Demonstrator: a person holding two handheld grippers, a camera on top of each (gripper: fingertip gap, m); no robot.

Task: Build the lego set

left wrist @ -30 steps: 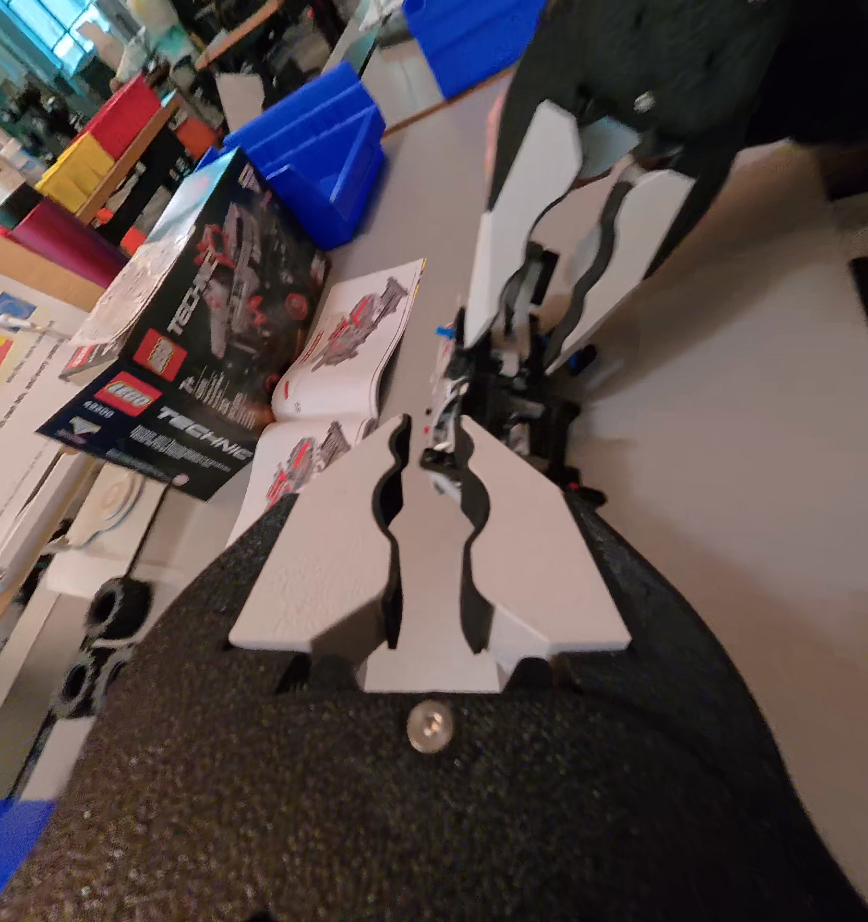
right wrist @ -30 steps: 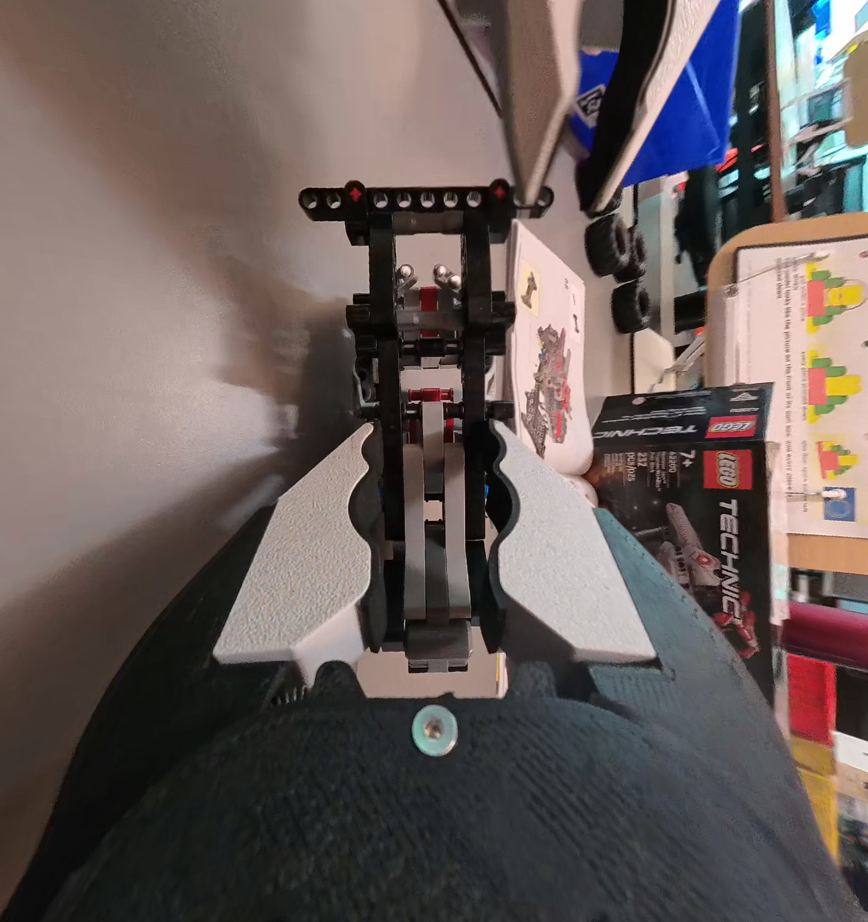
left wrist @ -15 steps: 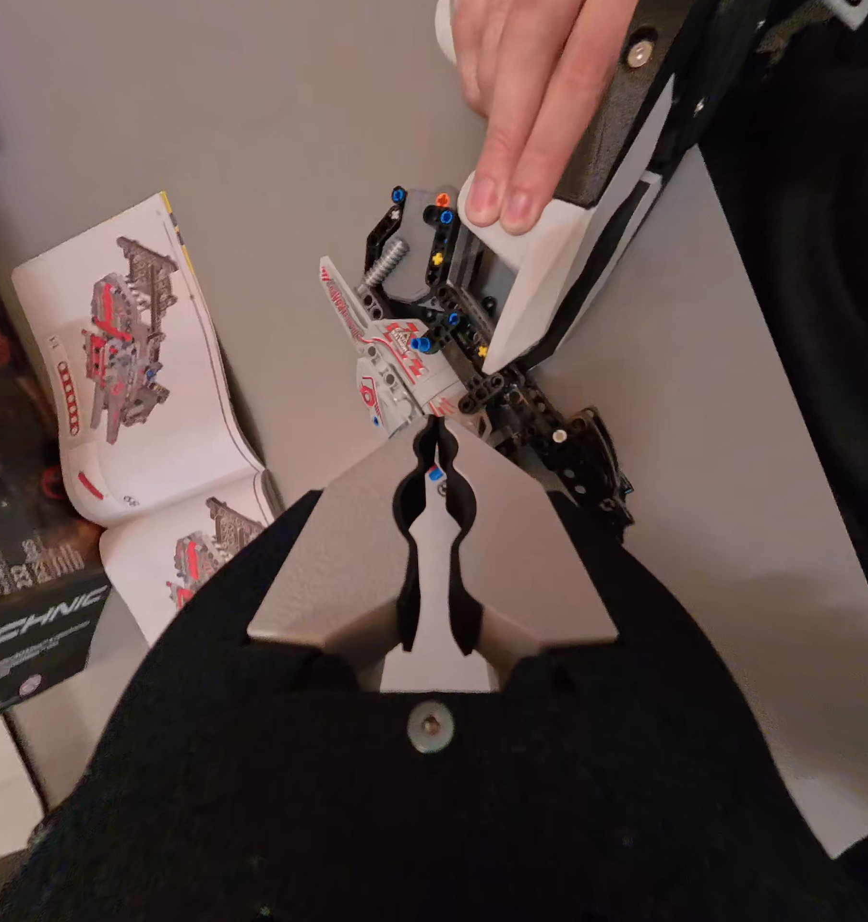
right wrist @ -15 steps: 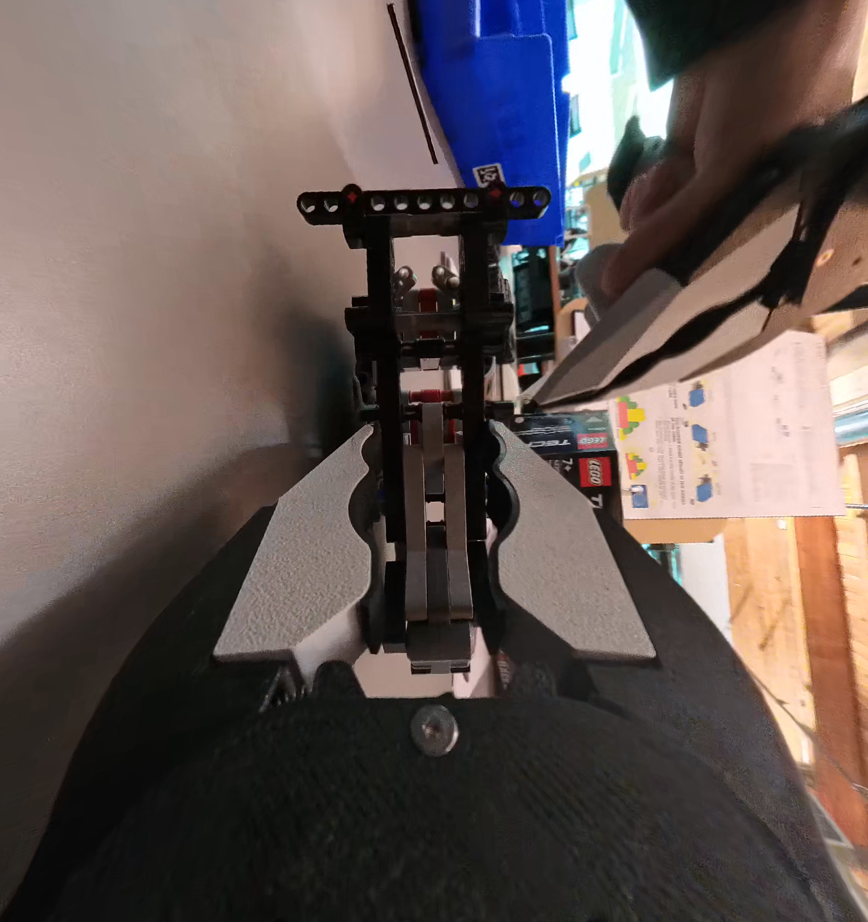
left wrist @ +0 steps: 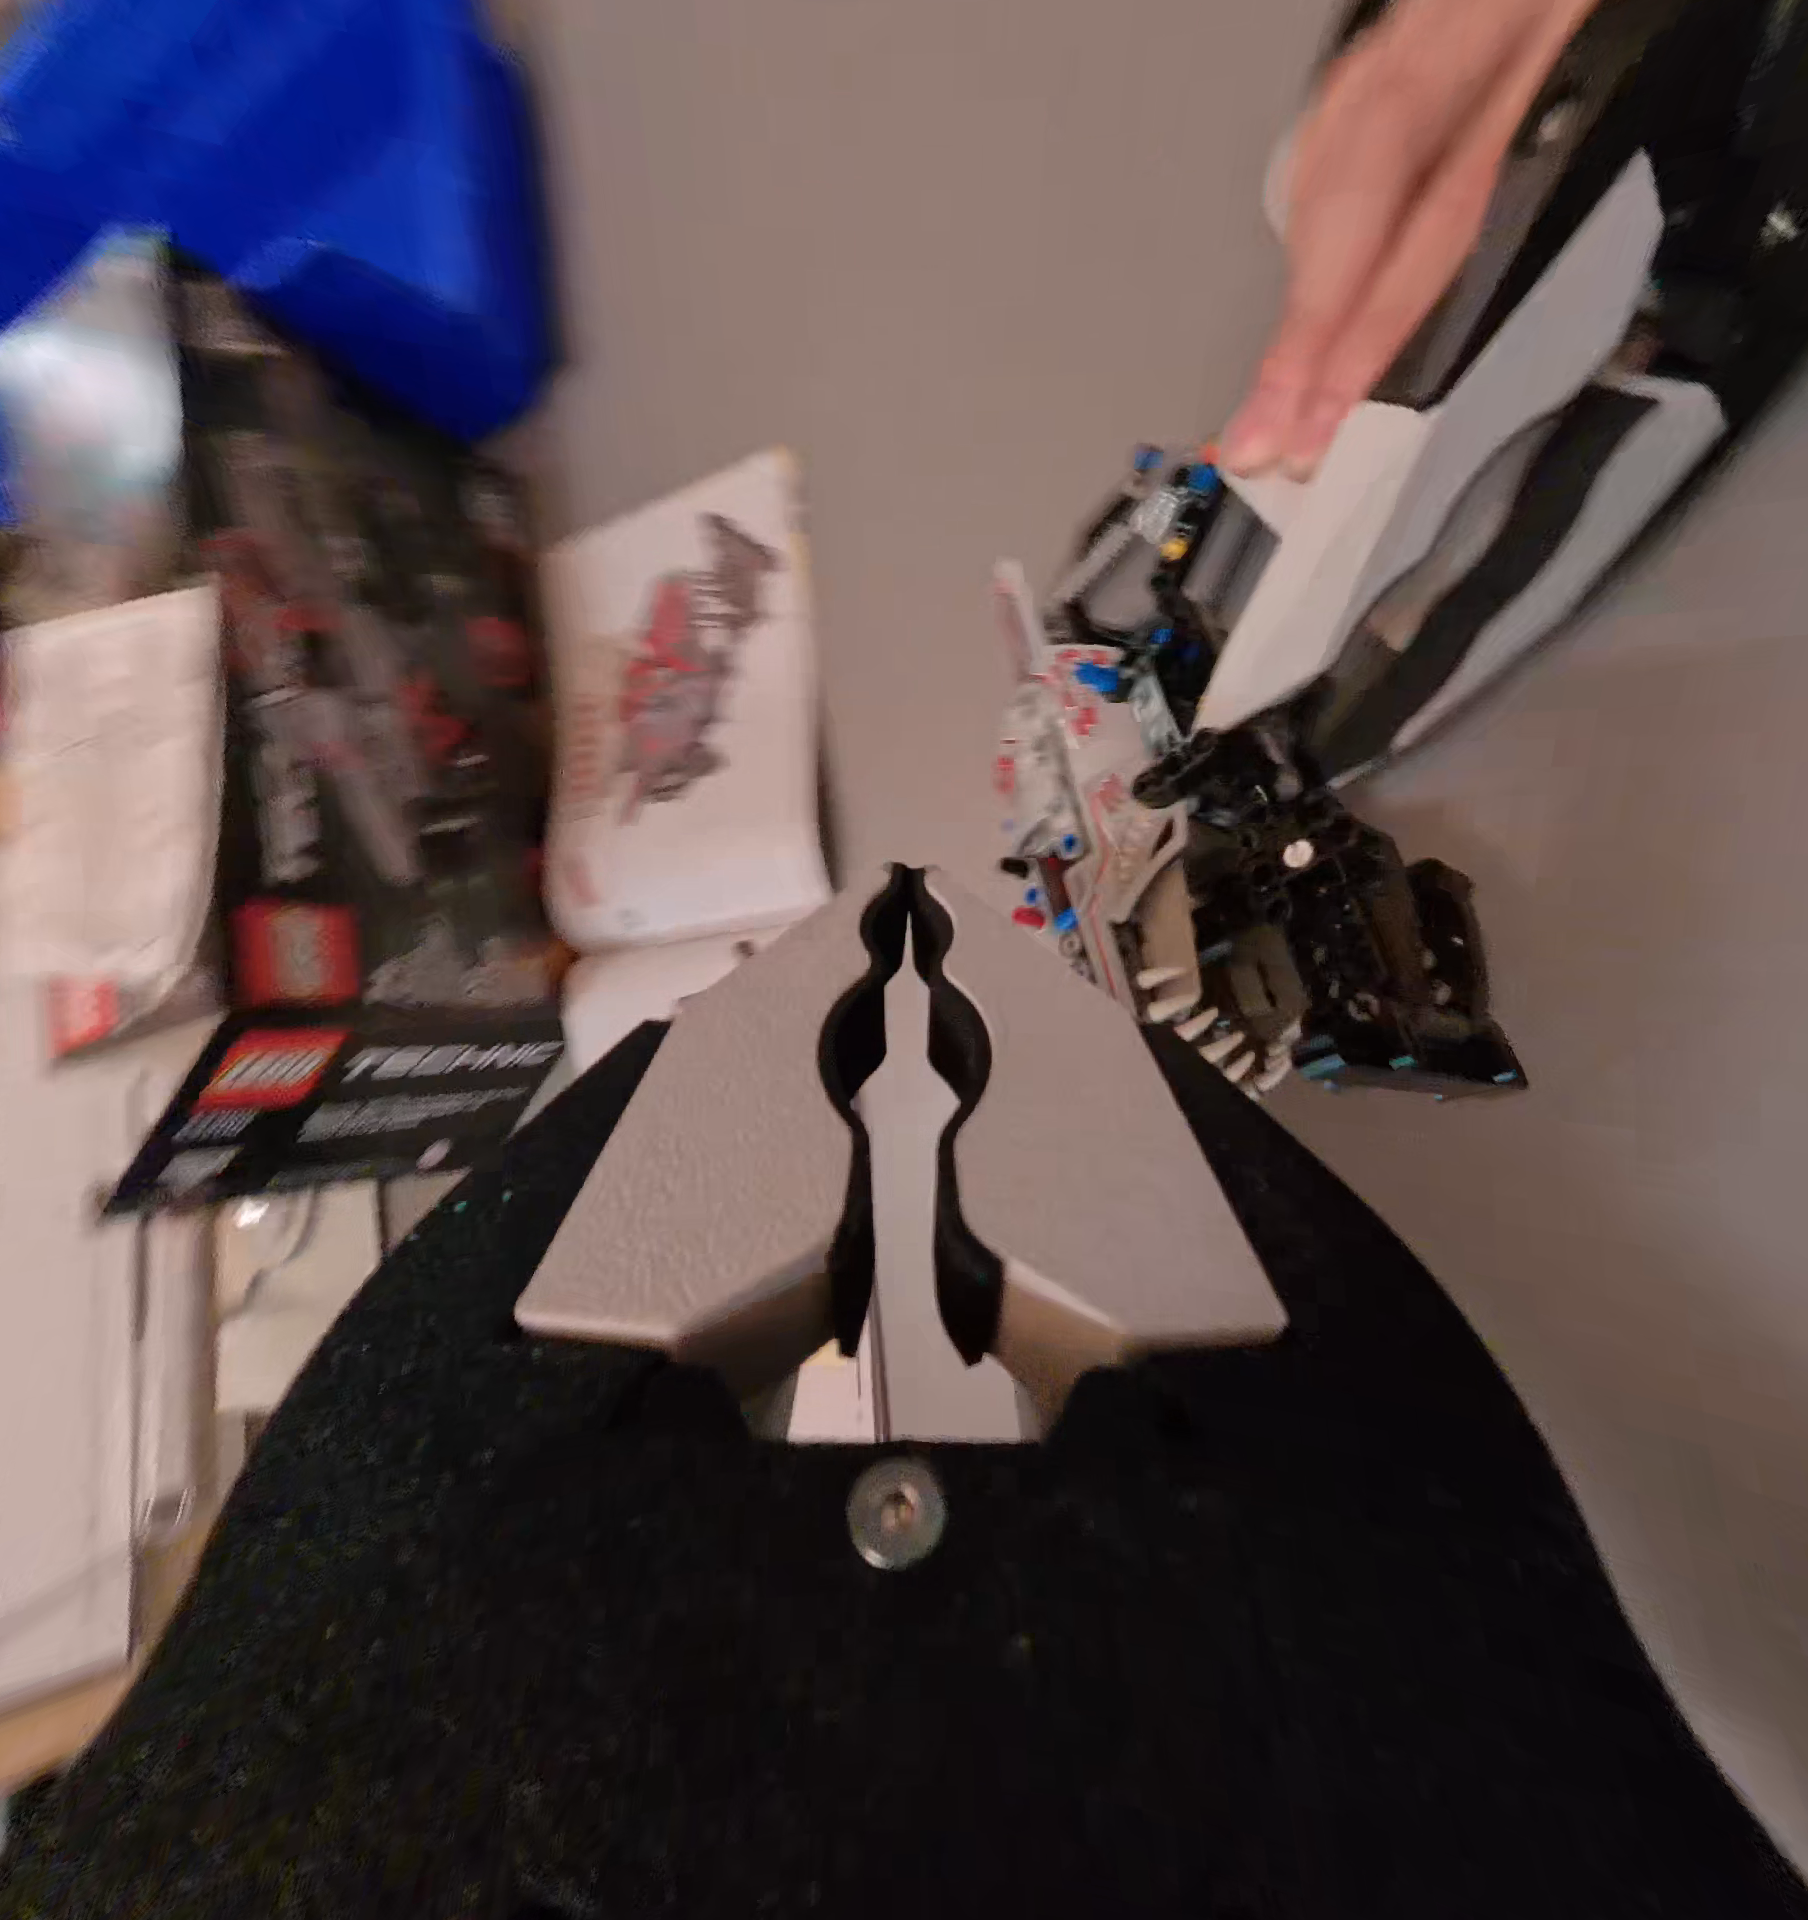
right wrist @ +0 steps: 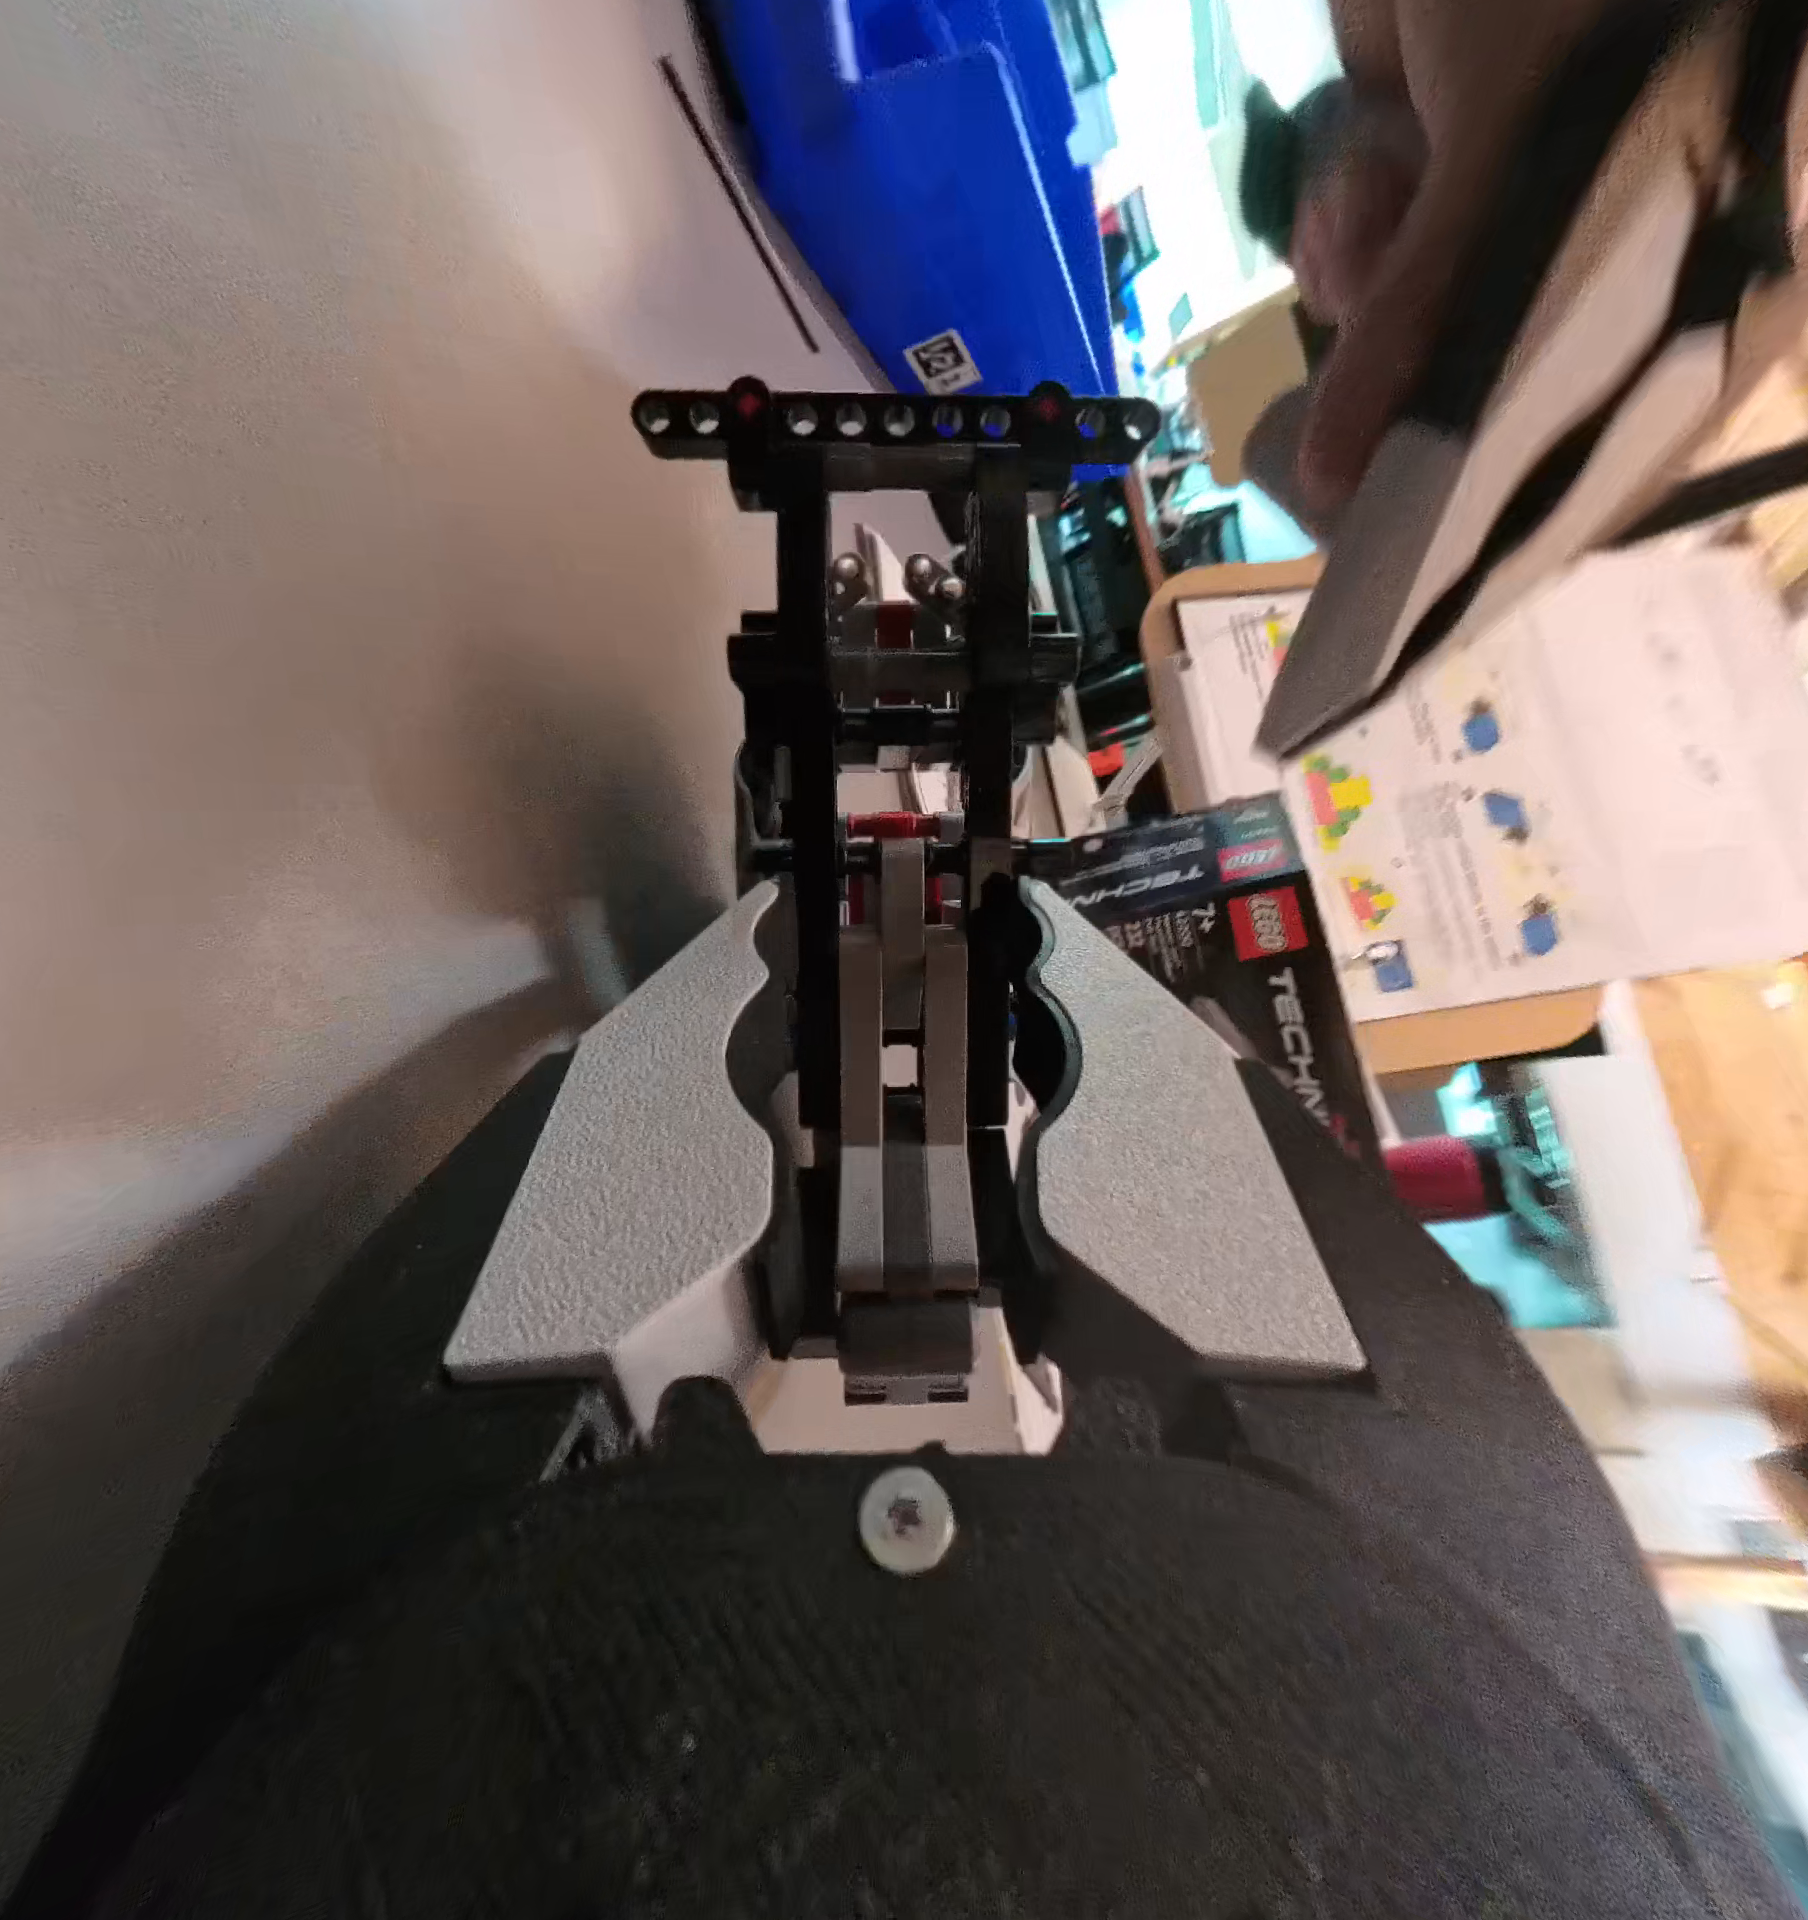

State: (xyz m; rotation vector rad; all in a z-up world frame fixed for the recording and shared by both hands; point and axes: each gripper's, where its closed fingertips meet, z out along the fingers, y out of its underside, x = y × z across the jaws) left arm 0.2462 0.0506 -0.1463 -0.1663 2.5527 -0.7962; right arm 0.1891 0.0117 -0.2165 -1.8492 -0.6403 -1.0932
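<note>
Right claw (right wrist: 905, 914): clamped on the lego model (right wrist: 895, 727), chassis deep between its fingers, crossbeam sticking out past the tips.
Left claw (left wrist: 908, 883): tips pinched together, nothing seen in them; model (left wrist: 1243, 831) sits ahead and right of it, apart.
Done: black frame, grey side panels and springs look assembled.
Left: wheels not visible on the model, so likely still to fit.
Beyond left claw: manual (left wrist: 687, 707) open ahead-left, set box (left wrist: 360, 748) further left, blue bin (left wrist: 256, 177) farthest.

A plain grey desk (left wrist: 983, 260) fills the foreground, with blue bins (right wrist: 921, 208) at its far edge (blurred) and wooden boards (right wrist: 1752, 1091) beyond under bright daylight.
</note>
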